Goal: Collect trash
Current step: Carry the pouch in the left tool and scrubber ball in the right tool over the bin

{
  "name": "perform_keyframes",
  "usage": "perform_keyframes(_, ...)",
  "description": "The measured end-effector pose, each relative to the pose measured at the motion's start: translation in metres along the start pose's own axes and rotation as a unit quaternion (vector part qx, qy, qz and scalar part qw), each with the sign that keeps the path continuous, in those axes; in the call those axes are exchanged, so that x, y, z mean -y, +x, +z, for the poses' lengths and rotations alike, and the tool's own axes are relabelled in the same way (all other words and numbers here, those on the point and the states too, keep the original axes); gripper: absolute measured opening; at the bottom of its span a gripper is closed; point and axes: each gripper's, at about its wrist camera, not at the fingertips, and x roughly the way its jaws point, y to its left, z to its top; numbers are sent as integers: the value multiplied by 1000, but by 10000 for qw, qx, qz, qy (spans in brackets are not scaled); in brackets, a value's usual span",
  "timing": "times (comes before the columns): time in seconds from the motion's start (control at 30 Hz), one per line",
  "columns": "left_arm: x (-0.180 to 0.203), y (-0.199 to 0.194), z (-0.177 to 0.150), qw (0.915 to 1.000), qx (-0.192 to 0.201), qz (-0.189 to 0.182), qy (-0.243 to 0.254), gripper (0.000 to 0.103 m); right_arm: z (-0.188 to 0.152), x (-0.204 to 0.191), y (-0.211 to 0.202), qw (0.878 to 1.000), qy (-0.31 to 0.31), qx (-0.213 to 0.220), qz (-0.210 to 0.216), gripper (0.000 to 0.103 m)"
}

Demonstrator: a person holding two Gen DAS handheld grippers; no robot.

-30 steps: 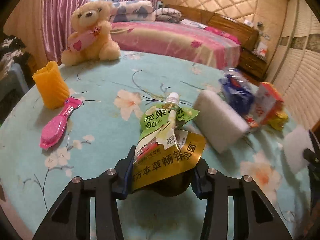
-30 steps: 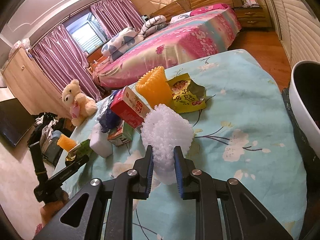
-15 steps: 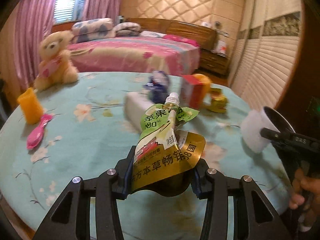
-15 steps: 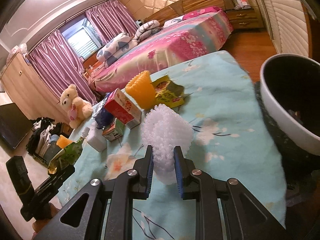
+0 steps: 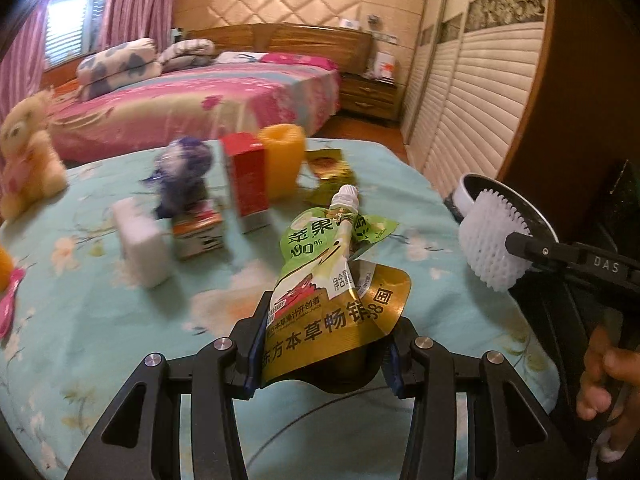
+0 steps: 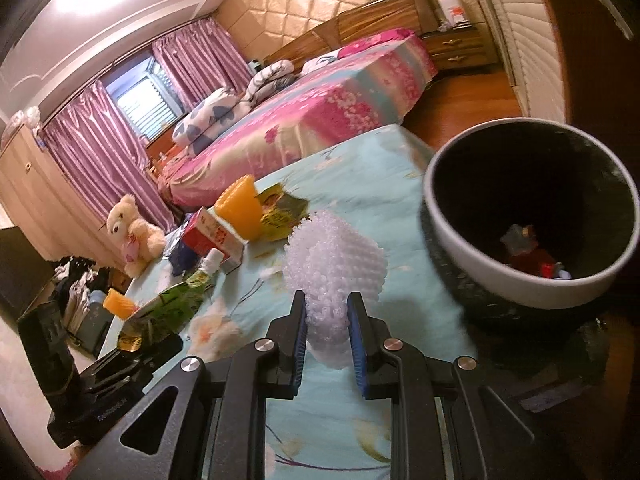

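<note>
My left gripper [image 5: 320, 340] is shut on a green and gold juice pouch [image 5: 328, 280] with a white cap, held above the table's right part. My right gripper [image 6: 326, 328] is shut on a white foam fruit net [image 6: 334, 268], held just left of the trash bin [image 6: 500, 276], white-rimmed with a black inside and some trash at the bottom. In the left wrist view the foam net [image 5: 490, 248] hangs in front of the bin [image 5: 468, 196] at the right. The pouch also shows in the right wrist view [image 6: 176, 300].
On the flowered tablecloth [image 5: 100, 320] stand a red carton [image 5: 246, 180], an orange cup [image 5: 282, 160], a white block [image 5: 140, 244], a blue wrapper [image 5: 184, 176], a small box [image 5: 198, 234] and a yellow-green wrapper [image 5: 330, 172]. A teddy bear [image 5: 24, 160] sits at far left. A bed lies behind.
Both grippers have swung right toward the bin with their loads still held. The bin now fills the right of the right wrist view, and its inside shows.
</note>
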Motion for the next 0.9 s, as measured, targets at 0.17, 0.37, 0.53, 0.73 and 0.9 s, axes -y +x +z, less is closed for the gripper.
perform_keyframes(0.17, 16, 12, 11, 9996, -20, -174, 219, 44, 3, 16, -15, 9997, 121, 166, -151, 19)
perform_keyframes(0.37, 29, 23, 20, 9984, -24, -390, 402, 44, 10, 34, -31, 9986, 244, 346, -322, 19)
perform_keyframes(0.53, 40, 34, 27, 9972, -25, -521, 543, 45, 16, 49, -42, 9971, 361, 474, -471, 19)
perform_keyframes(0.73, 53, 45, 33, 9955, -20, -654, 689, 45, 23, 67, -46, 9952, 513, 560, -613, 19)
perform_keyframes(0.9, 67, 58, 42, 9940, 2, -733, 815, 45, 26, 81, -48, 9937, 614, 618, -705, 19)
